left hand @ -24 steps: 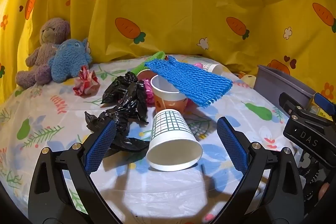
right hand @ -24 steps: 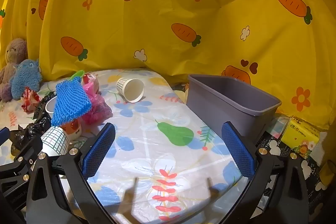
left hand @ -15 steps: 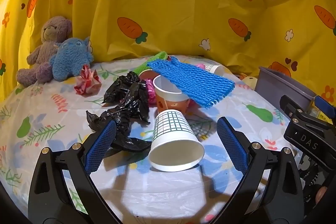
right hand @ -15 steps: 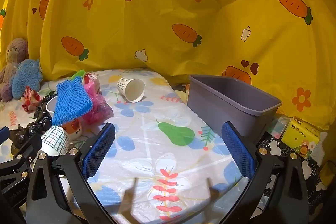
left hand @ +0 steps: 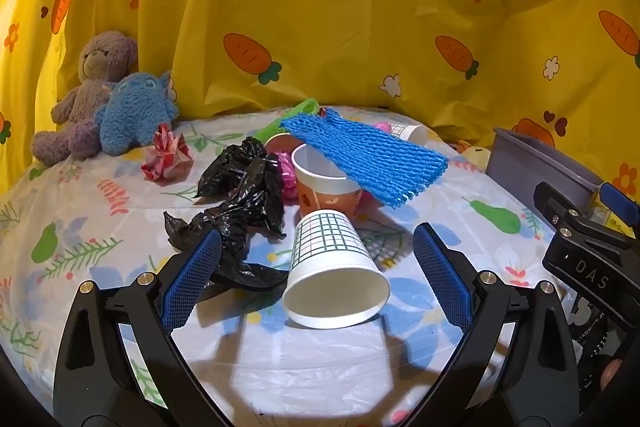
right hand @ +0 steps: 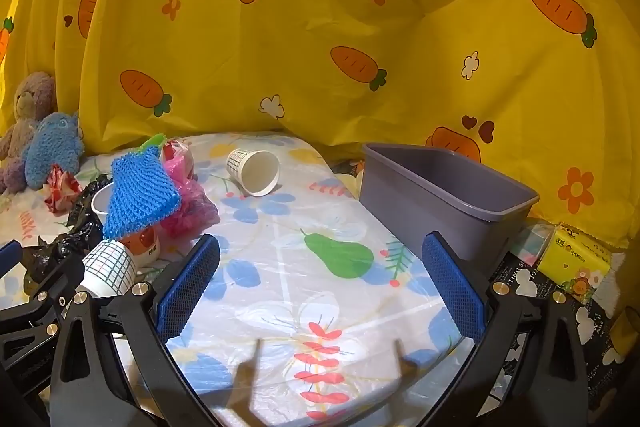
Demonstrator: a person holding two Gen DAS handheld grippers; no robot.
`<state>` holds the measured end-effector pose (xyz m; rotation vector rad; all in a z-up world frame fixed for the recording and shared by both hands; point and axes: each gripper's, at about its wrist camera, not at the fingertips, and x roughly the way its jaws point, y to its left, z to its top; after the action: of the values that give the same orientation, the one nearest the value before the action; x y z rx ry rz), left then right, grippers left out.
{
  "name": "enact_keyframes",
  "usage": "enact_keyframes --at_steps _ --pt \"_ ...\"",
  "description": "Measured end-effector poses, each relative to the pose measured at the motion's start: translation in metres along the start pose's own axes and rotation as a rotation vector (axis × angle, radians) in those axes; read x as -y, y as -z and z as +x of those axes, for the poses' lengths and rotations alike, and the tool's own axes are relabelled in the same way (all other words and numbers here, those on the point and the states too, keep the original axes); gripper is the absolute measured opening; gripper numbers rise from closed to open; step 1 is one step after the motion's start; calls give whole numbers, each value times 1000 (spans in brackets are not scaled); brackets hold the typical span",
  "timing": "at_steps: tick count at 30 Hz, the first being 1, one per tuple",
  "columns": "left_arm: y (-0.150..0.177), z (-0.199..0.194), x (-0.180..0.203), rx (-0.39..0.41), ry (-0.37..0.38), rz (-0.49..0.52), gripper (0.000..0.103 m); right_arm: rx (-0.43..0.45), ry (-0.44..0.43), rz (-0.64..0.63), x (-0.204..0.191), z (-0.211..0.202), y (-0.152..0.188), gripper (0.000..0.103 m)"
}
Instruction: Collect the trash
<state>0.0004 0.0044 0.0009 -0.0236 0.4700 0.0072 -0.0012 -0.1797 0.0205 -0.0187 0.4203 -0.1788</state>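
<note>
A checked paper cup (left hand: 334, 271) lies on its side, mouth toward me, between the wide-apart fingers of my left gripper (left hand: 316, 267), which is open and not touching it. Behind it stand an orange paper cup (left hand: 324, 183), a blue foam net (left hand: 368, 155) draped over it, a crumpled black plastic bag (left hand: 240, 203) and a red wrapper (left hand: 166, 157). In the right wrist view my right gripper (right hand: 320, 283) is open over bare tablecloth. A second checked cup (right hand: 254, 171) lies further back, and pink plastic (right hand: 192, 199) sits beside the blue net (right hand: 138, 199).
A grey plastic bin (right hand: 444, 199) stands off the table's right edge (right hand: 436, 291). Two plush toys (left hand: 104, 99) sit at the back left against the yellow carrot-print curtain (left hand: 320, 7). A yellow tissue pack (right hand: 572, 259) lies low on the right.
The left gripper has crept slightly forward, so the checked cup sits a little lower and larger between its fingers. The right gripper has barely moved.
</note>
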Motion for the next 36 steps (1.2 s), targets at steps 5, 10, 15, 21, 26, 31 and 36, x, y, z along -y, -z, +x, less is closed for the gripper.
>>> enact_keyframes --at_steps 5,10,15,21,26,31,36 --pt "0 0 0 0 -2 -1 95 2 1 0 -4 -1 -2 98" --pt "1 1 0 2 -1 -1 95 2 -10 1 -9 1 -2 98" --pt "1 1 -1 -1 -1 -5 95 7 -25 10 -2 -3 -2 98" --pt "1 3 -2 0 -4 -10 95 9 -29 12 -2 -3 -2 98" --pt "1 3 -2 0 -4 -10 95 10 -30 12 -2 -3 -2 98" --pt "1 3 -3 2 -4 -11 95 10 -30 11 -2 -2 -2 98" --pt "0 4 -3 0 -4 -12 95 10 -29 11 -2 -2 -2 98"
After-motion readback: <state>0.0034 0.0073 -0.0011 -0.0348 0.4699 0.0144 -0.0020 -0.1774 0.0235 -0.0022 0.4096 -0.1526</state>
